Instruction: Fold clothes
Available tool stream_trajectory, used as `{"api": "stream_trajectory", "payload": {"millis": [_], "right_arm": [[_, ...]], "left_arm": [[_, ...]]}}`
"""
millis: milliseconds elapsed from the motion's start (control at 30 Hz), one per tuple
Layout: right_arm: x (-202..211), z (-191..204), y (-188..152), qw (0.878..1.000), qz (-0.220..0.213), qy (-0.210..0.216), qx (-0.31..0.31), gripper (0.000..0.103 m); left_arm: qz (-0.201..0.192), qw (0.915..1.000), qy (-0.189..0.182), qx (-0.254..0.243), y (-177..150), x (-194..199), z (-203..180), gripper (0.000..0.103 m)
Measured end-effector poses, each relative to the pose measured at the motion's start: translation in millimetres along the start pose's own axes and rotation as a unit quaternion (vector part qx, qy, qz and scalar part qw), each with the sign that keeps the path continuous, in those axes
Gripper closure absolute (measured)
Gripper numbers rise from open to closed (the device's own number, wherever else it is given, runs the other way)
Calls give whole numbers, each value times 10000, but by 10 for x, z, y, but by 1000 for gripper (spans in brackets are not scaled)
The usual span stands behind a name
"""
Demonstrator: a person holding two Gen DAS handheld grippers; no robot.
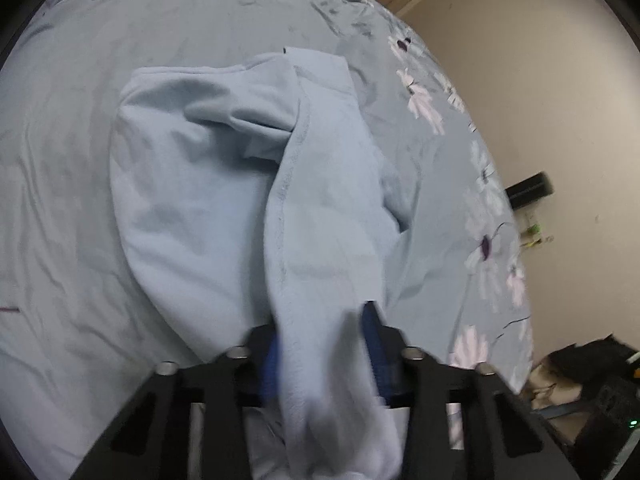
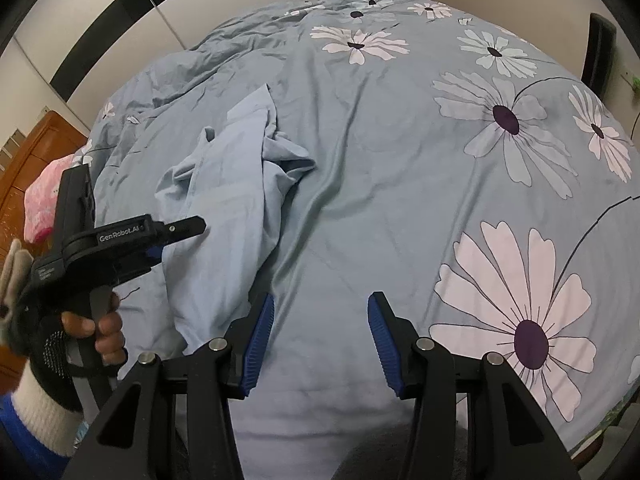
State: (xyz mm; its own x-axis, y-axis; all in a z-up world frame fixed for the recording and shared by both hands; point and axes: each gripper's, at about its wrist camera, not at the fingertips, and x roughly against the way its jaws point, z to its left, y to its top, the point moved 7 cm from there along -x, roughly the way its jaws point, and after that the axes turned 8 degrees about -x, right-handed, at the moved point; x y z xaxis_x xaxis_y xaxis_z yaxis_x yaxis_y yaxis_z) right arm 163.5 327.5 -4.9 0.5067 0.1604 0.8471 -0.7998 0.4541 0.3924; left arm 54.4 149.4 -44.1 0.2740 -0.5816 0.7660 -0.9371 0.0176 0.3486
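Note:
A light blue garment (image 1: 192, 184) lies crumpled on the flowered grey-blue bed cover (image 1: 60, 160). One long strip of it rises toward my left gripper (image 1: 320, 328), which is shut on that fabric, and the cloth hangs down between the blue pads. In the right wrist view the same garment (image 2: 224, 184) lies left of centre. There the left gripper (image 2: 176, 236) sits at its near-left edge, held by a gloved hand (image 2: 92, 328). My right gripper (image 2: 320, 320) hovers open over bare bed cover (image 2: 400, 160), just right of the garment, with nothing between its fingers.
A pink bundle (image 2: 40, 204) lies by wooden furniture (image 2: 32, 148) at the far left. A dark chair back (image 2: 600, 52) stands past the bed's right edge. Dark bags (image 1: 592, 380) sit on the floor beside the bed, near a beige wall (image 1: 520, 80).

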Motion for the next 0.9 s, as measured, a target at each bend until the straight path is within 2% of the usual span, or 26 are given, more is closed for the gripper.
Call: {"api": "stream_trajectory", "payload": {"millis": [33,100,267,433,533,667,800,900], "right_arm": [[5,9,-4,10000,-12,9,-8,53],[27,28,-15,10000,-36,25,-25,53],[121,42,-2,9999,-129,51,-38,53],[218,52,15,9997,-226,76,-48,53],[269,77,23,9996,-277,96,-37,53],[281,142,10,9995,-288,139,7,53],[212,278,-24,9992,-207,321,121,53],[127,409,-33,9982,-117,578,87,53]], "left_arm": [[-34,9999,-90,79,-14,30,-24,93],[-111,9997,-199,85,-8,88,-107,99],[-518,9975,-413,-264,52,394,-397,101],[-1253,9882,-560,-686,326,999,-671,101],[-1798,9770,-639,-953,511,1498,-842,101],[-2493,9568,-569,-1385,711,2248,-1057,101],[-3063,9365,-492,-1635,735,2866,-1128,101],[-3290,9280,-334,-1715,724,3184,-1077,101]]}}
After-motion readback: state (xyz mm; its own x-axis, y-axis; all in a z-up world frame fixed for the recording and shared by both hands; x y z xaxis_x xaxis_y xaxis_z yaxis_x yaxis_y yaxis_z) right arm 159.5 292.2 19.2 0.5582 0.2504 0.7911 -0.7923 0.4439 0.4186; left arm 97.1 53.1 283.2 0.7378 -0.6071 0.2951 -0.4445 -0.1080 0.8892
